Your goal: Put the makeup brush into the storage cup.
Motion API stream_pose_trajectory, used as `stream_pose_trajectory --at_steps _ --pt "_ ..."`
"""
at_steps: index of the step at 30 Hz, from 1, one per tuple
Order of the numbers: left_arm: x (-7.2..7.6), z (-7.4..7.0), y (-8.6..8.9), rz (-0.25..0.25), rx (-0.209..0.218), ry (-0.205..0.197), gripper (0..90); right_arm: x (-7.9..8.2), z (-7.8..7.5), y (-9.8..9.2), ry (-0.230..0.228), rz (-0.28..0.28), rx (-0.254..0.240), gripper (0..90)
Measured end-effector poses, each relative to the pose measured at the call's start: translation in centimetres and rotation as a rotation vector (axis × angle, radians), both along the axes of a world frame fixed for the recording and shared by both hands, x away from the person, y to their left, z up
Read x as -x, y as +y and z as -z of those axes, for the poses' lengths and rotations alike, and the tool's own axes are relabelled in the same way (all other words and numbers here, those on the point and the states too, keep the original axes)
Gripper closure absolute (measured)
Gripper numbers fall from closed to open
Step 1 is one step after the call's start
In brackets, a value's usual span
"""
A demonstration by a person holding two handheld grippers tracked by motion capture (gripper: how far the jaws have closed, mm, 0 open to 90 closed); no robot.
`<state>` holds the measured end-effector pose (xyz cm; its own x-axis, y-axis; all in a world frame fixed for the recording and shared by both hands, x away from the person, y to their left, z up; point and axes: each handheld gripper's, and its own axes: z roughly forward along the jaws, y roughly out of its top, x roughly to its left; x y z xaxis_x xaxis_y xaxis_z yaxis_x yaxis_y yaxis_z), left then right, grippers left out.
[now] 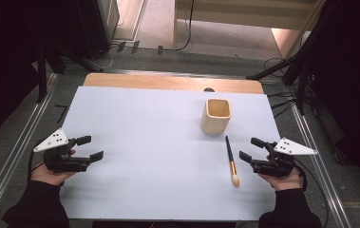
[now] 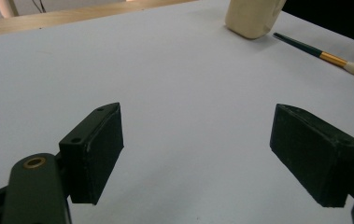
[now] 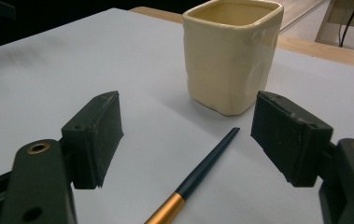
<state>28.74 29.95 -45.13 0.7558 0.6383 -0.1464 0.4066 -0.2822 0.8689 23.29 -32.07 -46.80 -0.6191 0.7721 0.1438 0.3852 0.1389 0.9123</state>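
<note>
The brush lies flat on the white sheet that covers the counter, at the R side of the sheet. Its dark handle end points toward the cup and stops just short of it, not touching; the pale bristle tip points back toward the person's edge, w/ a gold band between handle and bristles. The cup is cream-coloured, squarish w/ rounded corners, upright, open at the top, standing toward the far R of the sheet.

The right gripper is held in the person's R hand, just beside the brush on its R side, near the bristle half, apart from it. Its jaws stand wide open w/ nothing between the pads. In the right gripper view the brush handle runs up from the bottom edge between the two jaws toward the cup, lying on the sheet below them; neither pad touches it.

The left gripper is in the L hand at the L edge of the sheet, well apart from brush and cup. Its jaws are also spread wide, empty. In the left gripper view there is bare sheet between the jaws; the cup and brush sit far off at the top R.

A strip of bare wood shows along the counter's far edge, beyond the sheet.
</note>
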Motion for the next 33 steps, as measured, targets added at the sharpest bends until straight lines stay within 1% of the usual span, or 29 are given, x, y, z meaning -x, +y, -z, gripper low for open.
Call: stream_pose_trajectory --at_steps 18,27,33 --pt "0.00 -0.08 0.04 -0.001 0.002 -0.003 18.0 0.06 -0.10 0.11 -0.001 0.004 0.006 25.2" --pt "0.04 -0.09 0.02 0.005 0.009 -0.002 18.0 0.11 -0.13 0.13 -0.007 -0.002 0.001 25.2" --pt "0.07 -0.12 -0.06 0.010 0.004 -0.007 18.0 0.16 -0.21 0.20 -0.009 -0.013 0.001 25.0"
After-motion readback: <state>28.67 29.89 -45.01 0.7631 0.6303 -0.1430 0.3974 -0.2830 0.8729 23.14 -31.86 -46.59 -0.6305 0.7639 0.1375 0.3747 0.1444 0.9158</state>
